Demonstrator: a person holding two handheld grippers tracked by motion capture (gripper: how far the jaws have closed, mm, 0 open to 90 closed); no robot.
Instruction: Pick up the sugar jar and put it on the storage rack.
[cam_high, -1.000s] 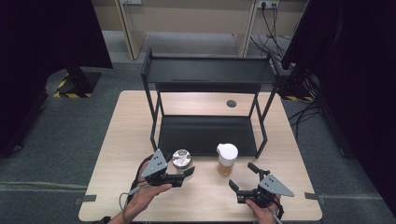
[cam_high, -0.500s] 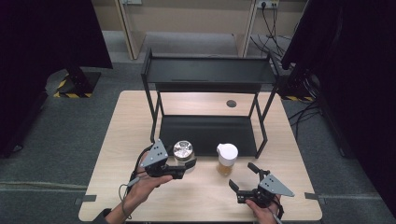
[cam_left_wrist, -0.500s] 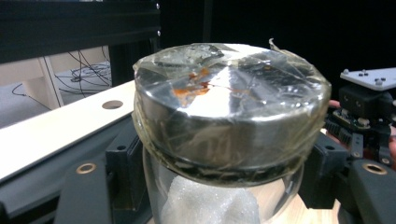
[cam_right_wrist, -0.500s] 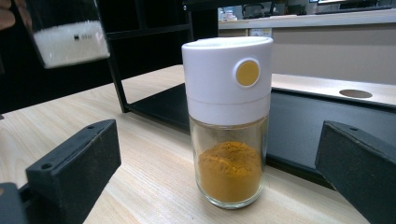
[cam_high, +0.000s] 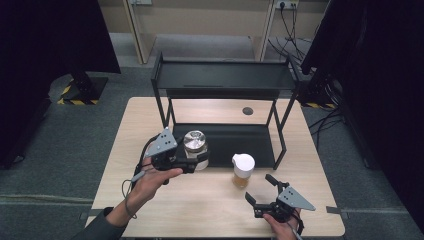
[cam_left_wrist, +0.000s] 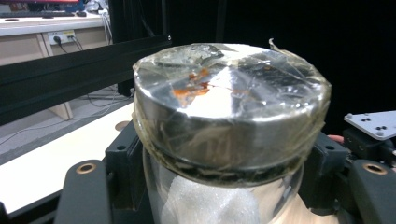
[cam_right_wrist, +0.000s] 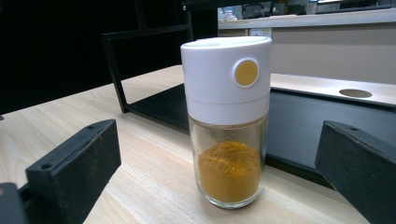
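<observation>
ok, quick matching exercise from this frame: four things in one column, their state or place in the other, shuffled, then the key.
Things:
1. metal-lidded jar
2. white-capped spice jar
3. right gripper
4. black rack

States:
A. stands on the table, yellow-orange powder inside
B. jaws open, nothing between them, near the table's front edge
C. clamped in the left gripper, off the table
D. two shelves, at the back half of the table

Pairs: 1-C, 2-A, 3-B, 4-D

no legible text, labels, brands or nos. on anything in these pics.
</observation>
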